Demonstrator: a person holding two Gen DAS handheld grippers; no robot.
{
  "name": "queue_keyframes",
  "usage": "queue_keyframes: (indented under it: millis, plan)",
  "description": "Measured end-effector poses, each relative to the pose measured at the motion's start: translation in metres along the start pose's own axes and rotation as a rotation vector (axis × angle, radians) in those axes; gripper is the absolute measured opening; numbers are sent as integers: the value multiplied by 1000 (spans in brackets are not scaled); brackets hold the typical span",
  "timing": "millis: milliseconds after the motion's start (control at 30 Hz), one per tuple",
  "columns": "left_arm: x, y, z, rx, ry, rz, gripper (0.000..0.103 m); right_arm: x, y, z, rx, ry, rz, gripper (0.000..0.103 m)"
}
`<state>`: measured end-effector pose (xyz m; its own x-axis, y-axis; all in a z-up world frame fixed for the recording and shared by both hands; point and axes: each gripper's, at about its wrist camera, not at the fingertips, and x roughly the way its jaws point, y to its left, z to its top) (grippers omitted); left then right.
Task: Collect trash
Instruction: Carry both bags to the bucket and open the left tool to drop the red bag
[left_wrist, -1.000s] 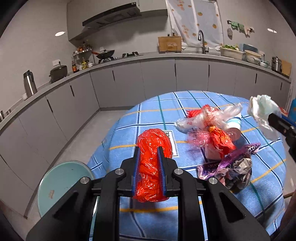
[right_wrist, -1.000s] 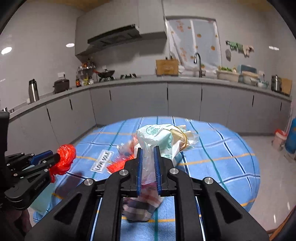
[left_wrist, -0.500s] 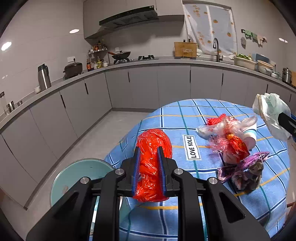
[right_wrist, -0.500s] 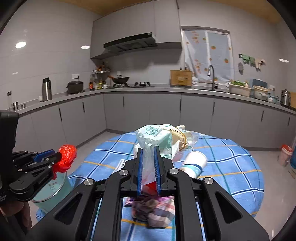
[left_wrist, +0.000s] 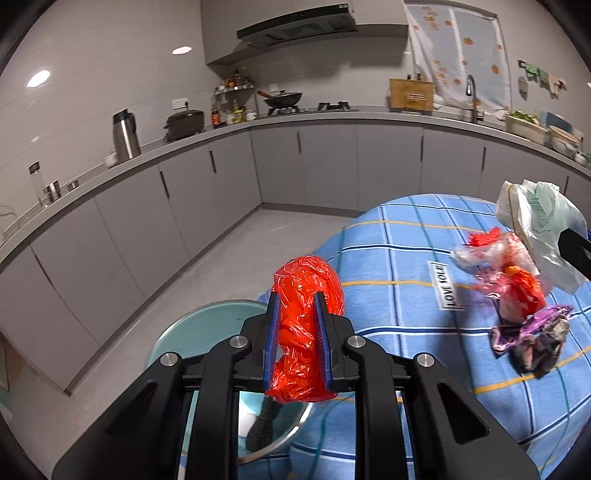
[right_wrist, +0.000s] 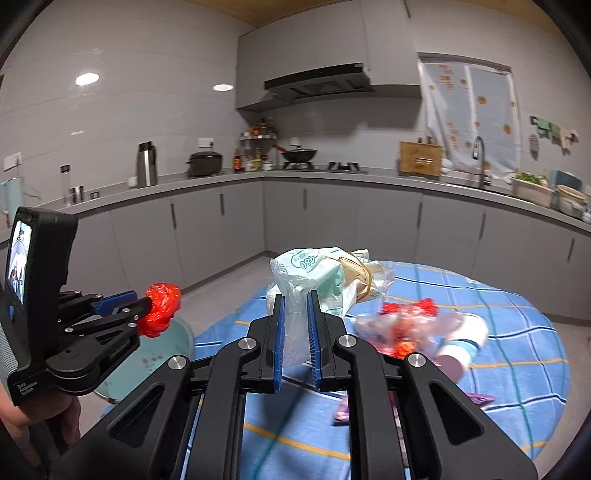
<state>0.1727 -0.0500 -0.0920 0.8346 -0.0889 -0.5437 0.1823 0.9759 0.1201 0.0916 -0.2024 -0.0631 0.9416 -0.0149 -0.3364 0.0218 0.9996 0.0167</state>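
- Over the edge of the round table (left_wrist: 399, 258), blue checked cloth: left gripper (left_wrist: 297, 306) nearly closed, blue pads clamped on a crumpled red plastic bag (left_wrist: 303, 291). Bag bulges above and below the fingers, clear of the cloth.
- Just below and left of that bag, on the floor beside the table: pale green bin (left_wrist: 207, 325), mouth open; something dark and something white lie inside.
- Right wrist view: left gripper (right_wrist: 142, 308) seen from the side, red bag (right_wrist: 160, 308) at its tip, hanging above the bin (right_wrist: 177, 339). A hand (right_wrist: 40, 421) grips the handle at lower left.
- Right gripper (right_wrist: 295, 325): jaws close together, pinching the thin clear neck of a white and pale green plastic bag (right_wrist: 314, 277); printed "480" on it, yellowish paper showing inside. Bag held up above the table (right_wrist: 517, 332).
- Left wrist view: same pale bag (left_wrist: 543, 225) at far right, up off the cloth, black tip of the right gripper just beside it.
- On the cloth, near the right side: heap of clear and red wrappers (left_wrist: 506, 273); purple wrapper (left_wrist: 532, 336) just in front of it. Paper cup (right_wrist: 461, 343) lying on its side by the heap, seen from the right wrist only, blurred.
- White label reading "LOVE SOLE" (left_wrist: 448, 284) sewn on the cloth, between red bag and heap.
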Motion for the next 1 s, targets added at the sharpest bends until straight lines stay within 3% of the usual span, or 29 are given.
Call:
queue_keyframes:
  millis: [1000]
  plan:
    - [14,60,-16,-88,46,125,19,36,55,2,-53,31,165,13]
